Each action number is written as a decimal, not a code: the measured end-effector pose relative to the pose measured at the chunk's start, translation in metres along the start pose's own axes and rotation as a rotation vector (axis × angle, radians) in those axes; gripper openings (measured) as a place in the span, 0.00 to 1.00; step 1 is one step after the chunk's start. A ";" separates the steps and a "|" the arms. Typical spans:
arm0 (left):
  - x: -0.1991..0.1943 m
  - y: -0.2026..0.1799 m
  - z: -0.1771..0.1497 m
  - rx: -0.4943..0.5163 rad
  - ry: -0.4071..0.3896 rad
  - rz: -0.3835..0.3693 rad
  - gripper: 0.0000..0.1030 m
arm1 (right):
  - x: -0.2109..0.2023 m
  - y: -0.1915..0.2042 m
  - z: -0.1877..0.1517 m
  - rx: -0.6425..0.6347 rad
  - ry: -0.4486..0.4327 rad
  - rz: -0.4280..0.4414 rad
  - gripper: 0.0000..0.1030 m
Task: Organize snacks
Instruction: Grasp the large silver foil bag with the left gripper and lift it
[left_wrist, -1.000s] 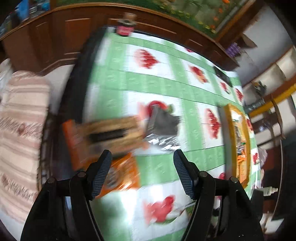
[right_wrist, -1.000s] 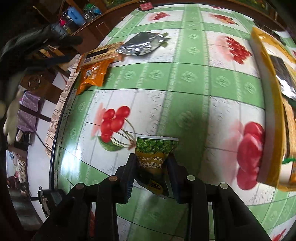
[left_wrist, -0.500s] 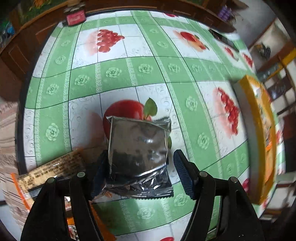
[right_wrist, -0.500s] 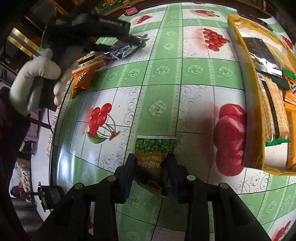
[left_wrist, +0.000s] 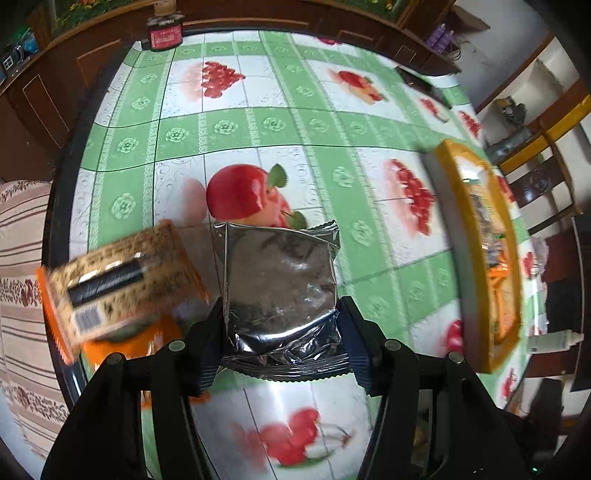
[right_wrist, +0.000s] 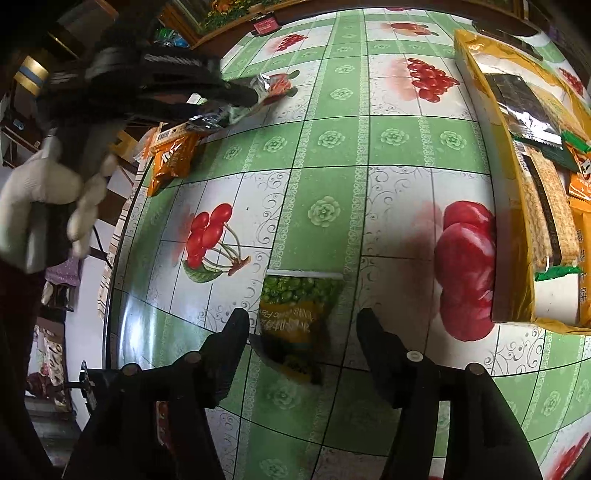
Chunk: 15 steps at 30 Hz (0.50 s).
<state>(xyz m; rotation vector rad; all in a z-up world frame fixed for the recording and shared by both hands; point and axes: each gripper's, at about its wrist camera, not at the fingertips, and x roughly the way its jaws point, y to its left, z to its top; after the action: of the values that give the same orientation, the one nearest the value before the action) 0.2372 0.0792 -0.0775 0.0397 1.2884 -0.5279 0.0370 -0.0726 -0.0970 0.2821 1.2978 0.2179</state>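
A silver foil snack packet (left_wrist: 280, 273) sits between the fingers of my left gripper (left_wrist: 280, 310). The jaws are closing and both pads touch its sides. The right wrist view shows that gripper (right_wrist: 240, 94) at the far left of the table with the foil packet (right_wrist: 264, 83) in it, held by a white-gloved hand (right_wrist: 40, 188). My right gripper (right_wrist: 303, 321) is opening. A green pea packet (right_wrist: 295, 295) lies flat on the tablecloth between its fingers, and neither pad touches it.
A yellow tray (right_wrist: 476, 92) with several snack packets stands at the right. A cracker pack (left_wrist: 122, 280) and an orange packet (right_wrist: 170, 162) lie at the table's left edge. A red tin (left_wrist: 164, 35) and a black flat object (left_wrist: 417, 81) sit at the far side.
My left gripper came over the silver packet and closed in on its sides. My right gripper opened and let go of the green pea packet, which now lies on the cloth.
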 end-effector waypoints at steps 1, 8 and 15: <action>-0.007 -0.004 -0.004 -0.002 -0.010 -0.015 0.55 | 0.002 0.003 0.002 -0.002 0.000 0.004 0.61; -0.045 -0.020 -0.024 -0.033 -0.066 -0.065 0.55 | 0.017 0.028 0.006 -0.064 0.004 -0.092 0.54; -0.085 -0.031 -0.053 -0.049 -0.149 -0.049 0.55 | 0.018 0.033 0.003 -0.080 0.005 -0.118 0.35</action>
<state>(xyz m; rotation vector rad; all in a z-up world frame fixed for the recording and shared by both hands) 0.1619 0.0988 -0.0074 -0.0709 1.1583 -0.5316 0.0443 -0.0361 -0.1017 0.1371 1.3028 0.1699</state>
